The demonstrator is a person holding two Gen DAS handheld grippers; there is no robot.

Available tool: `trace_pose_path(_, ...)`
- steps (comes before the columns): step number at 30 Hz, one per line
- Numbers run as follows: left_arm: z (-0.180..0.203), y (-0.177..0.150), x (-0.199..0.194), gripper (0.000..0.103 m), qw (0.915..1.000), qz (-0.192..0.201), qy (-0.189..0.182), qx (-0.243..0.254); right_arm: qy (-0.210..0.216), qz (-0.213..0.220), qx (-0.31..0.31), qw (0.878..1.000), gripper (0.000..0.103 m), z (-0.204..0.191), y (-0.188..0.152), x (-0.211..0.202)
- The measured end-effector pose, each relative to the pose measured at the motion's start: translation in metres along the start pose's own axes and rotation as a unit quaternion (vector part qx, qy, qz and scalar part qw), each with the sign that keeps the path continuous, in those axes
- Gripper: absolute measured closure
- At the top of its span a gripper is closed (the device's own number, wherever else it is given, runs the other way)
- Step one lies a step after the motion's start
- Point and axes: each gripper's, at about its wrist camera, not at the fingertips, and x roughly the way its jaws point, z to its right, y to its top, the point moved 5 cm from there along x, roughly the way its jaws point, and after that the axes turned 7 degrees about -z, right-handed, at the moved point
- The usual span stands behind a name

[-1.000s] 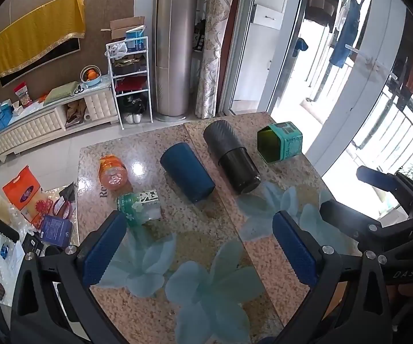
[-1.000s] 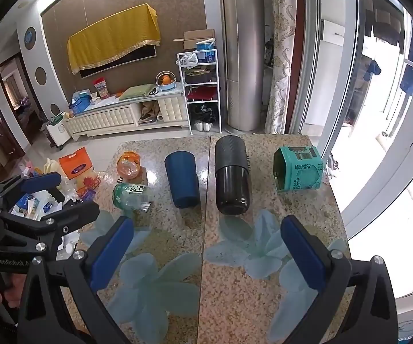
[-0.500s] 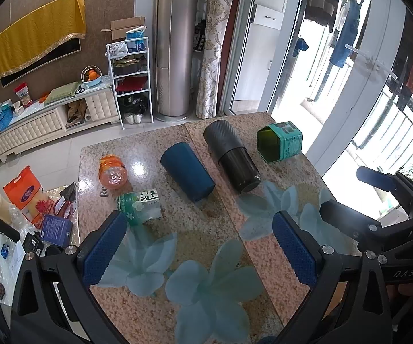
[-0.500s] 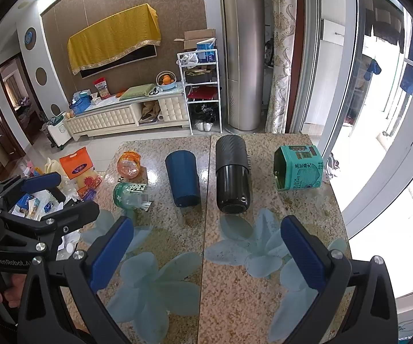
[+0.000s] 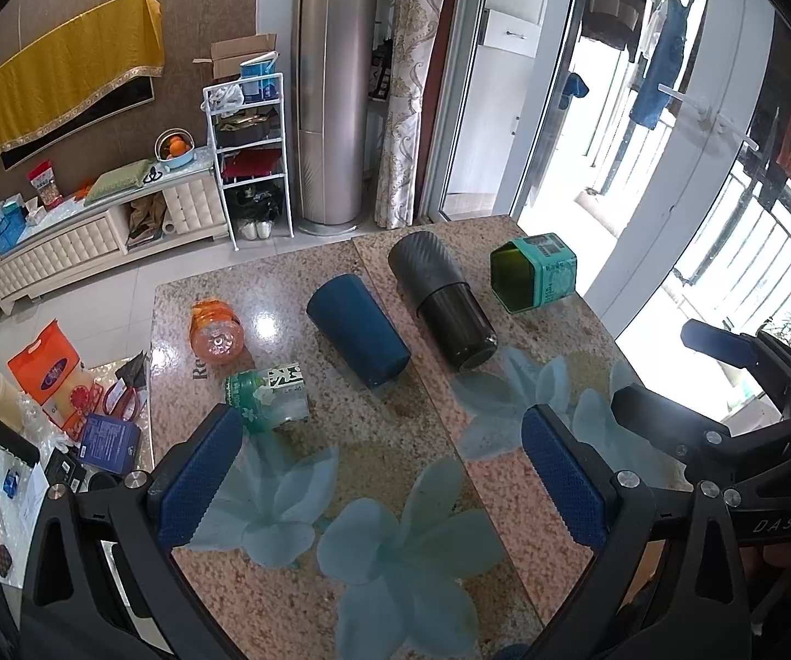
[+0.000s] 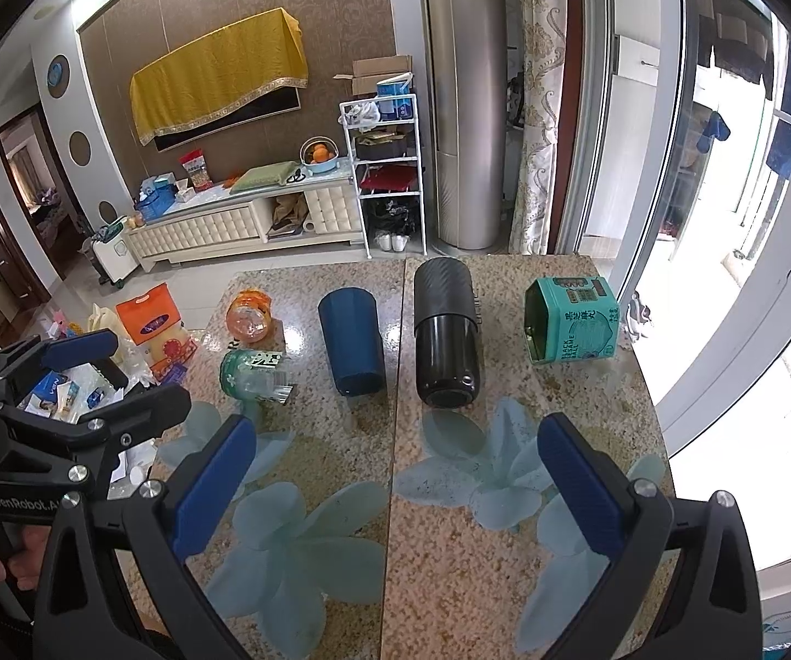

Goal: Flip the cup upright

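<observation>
Blue cup (image 5: 358, 339) is seen lying on its side mid-table (image 5: 296, 440) — beside a black tumbler (image 5: 441, 308), possibly touching. Left gripper (image 5: 379, 473) and right gripper (image 6: 395, 487) are held wide apart, empty.

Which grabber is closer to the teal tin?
Right. The right gripper hangs open over the table's near edge, with the teal tin ahead to its right. The left gripper, also open, sits further left.

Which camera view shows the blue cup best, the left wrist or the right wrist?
The right wrist view shows the blue cup best: it lies on its side near the picture's middle, seen lengthwise along its whole wall. In the left wrist view the cup is also whole but lies diagonally.
</observation>
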Motion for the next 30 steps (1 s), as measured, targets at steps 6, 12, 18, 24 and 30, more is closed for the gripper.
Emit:
trace_pose_path(6,0.001,0.0,-0.004,0.001,1.0,0.005,0.004,0.002,0.002,-0.001,0.0,1.0,0.0,-0.001,-0.001,-0.001)
trace_pose_path(12,-0.001,0.0,-0.009,0.001,1.0,0.004,0.003,-0.001,0.004,-0.006,-0.005,1.0,0.0,-0.005,0.0,-0.003)
trace_pose_path(18,-0.012,-0.005,-0.009,0.001,0.9999,0.001,-0.002,-0.016,0.021,-0.022,-0.013,0.999,0.0,-0.013,0.007,0.002)
trace_pose_path(24,-0.029,-0.014,-0.004,0.001,0.9992,-0.008,-0.002,-0.04,0.051,-0.046,-0.016,0.998,0.0,-0.026,0.014,0.017)
trace_pose_path(30,-0.051,-0.025,0.008,0.001,0.9968,-0.024,0.009,-0.076,0.053,-0.079,-0.043,0.995,0.0,-0.04,0.03,0.039)
